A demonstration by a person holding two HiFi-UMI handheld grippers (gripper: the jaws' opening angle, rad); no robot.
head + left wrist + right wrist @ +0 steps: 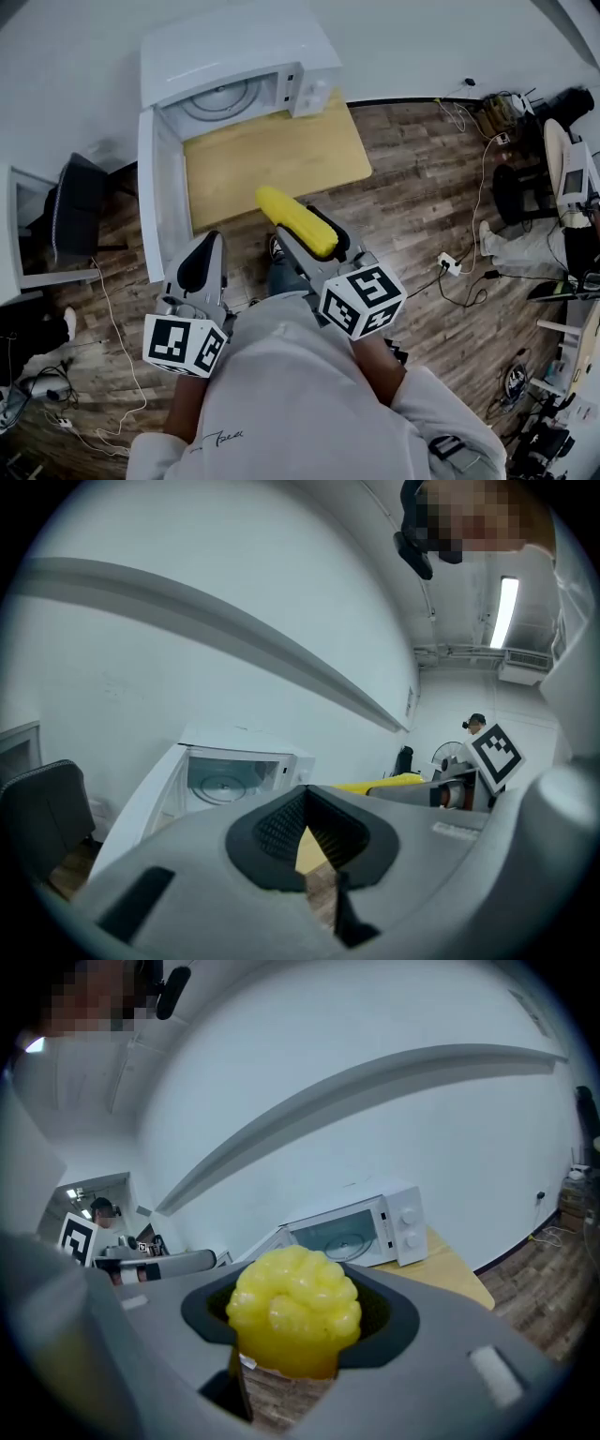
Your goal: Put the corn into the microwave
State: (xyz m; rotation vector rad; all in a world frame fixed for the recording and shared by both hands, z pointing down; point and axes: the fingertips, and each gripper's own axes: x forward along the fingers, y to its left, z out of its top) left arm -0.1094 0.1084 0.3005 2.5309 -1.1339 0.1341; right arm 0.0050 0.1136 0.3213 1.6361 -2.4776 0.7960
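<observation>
One wooden table point(272, 164). One white microwave point(239, 61) at its far end, door point(150, 197) swung wide to the left, cavity facing the person. One dark chair point(75, 211) left of the table; cables point(122, 347) trail over the plank floor point(422, 187). Two grippers, both near the table's front edge. Left gripper point(200, 262): jaws together, holding nothing. Right gripper point(314, 234): jaws clamped on the one yellow corn point(295, 220), held in the air, tip toward the microwave.

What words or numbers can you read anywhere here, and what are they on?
None can be read for sure.
Small dark script on the person's white shirt: too blurred to read.
Black-and-white square markers on the two cubes: patterns, not letters.
White box-shaped microwave, knob panel: no print legible.
</observation>
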